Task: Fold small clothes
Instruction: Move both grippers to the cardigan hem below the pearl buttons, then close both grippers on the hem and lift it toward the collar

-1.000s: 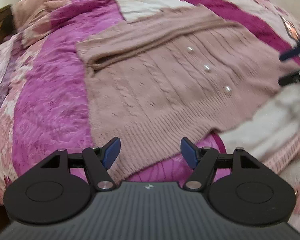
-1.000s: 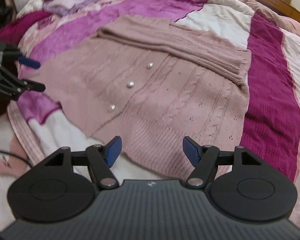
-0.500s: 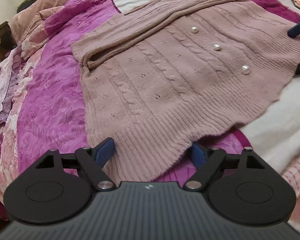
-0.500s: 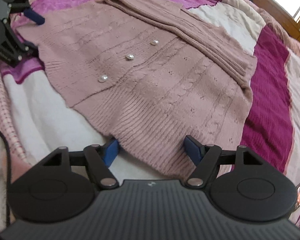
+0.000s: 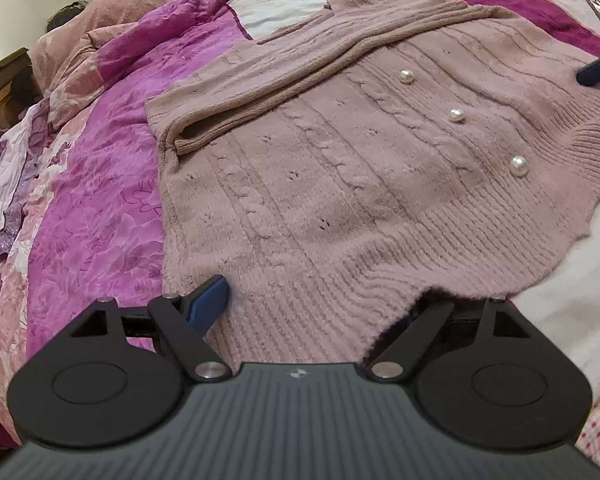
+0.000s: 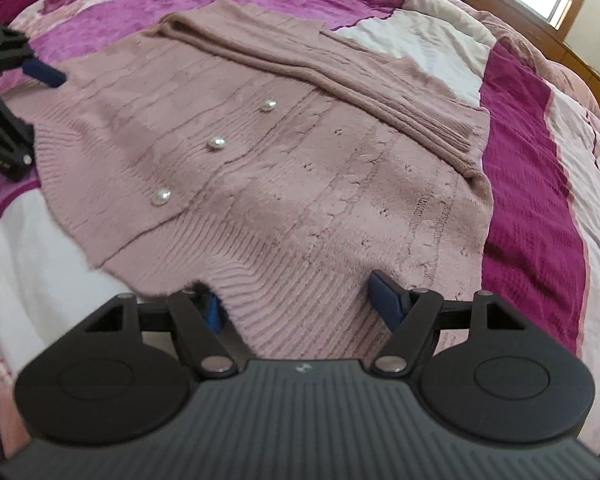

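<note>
Across the bed [image 5: 100, 184], on its pink and magenta patchwork quilt, a dusty-pink cable-knit cardigan [image 5: 340, 184] lies spread flat, with a sleeve [image 5: 300, 80] folded across its upper part and three pearl buttons [image 5: 456, 115] running down the front. Its ribbed hem faces both cameras.

Seen from the left wrist, the left claw [image 5: 316, 300] is spread wide, and one corner of the hem lies between its fingers. The left blue fingertip [image 5: 210, 298] rests at the side edge of the knit, where it meets the quilt; the right fingertip is hidden under the hem's edge. The fabric is not pinched.

Seen from the right wrist, the right claw [image 6: 296, 296] is likewise spread apart around the other hem corner. Its right blue fingertip [image 6: 384, 294] lies on top of the ribbing, and the left fingertip [image 6: 212, 312] sits partly under the hem's edge, beside the white blanket [image 6: 28, 248] that the cardigan overlaps.

Each claw shows at the edge of the other's view, at the far hem corner.
</note>
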`<action>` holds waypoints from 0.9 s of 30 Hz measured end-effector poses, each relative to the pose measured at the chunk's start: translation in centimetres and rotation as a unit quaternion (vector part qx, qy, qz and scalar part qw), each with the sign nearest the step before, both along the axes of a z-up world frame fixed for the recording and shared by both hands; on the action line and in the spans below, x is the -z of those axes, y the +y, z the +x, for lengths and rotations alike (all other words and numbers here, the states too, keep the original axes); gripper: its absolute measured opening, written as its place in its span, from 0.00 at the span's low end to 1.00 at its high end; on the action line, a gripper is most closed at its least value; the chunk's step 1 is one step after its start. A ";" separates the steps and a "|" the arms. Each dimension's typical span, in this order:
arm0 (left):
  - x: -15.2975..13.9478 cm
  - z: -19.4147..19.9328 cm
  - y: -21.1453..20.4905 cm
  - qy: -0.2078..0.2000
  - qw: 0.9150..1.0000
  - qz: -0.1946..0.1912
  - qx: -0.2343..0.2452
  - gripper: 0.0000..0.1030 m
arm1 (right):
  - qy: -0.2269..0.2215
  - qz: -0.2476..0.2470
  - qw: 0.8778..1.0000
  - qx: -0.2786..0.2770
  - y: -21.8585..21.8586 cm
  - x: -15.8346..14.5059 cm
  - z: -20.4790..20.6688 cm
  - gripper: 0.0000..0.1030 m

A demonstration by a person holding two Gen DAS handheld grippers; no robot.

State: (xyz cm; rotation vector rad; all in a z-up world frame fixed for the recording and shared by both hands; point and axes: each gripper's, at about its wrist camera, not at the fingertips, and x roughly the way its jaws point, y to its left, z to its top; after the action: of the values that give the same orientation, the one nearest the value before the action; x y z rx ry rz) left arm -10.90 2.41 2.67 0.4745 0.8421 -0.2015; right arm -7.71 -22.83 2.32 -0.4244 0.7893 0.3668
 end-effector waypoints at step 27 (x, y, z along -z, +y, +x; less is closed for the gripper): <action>-0.1 0.6 0.2 -0.024 0.998 -0.052 -0.017 0.59 | -0.019 0.123 0.990 0.068 -3.1 -0.8 0.2 0.38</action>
State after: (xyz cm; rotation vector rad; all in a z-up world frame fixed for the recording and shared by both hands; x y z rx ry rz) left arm -10.27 2.60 2.81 0.3648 0.7891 -0.2007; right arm -7.54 -25.97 3.13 -0.1441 0.7216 0.3234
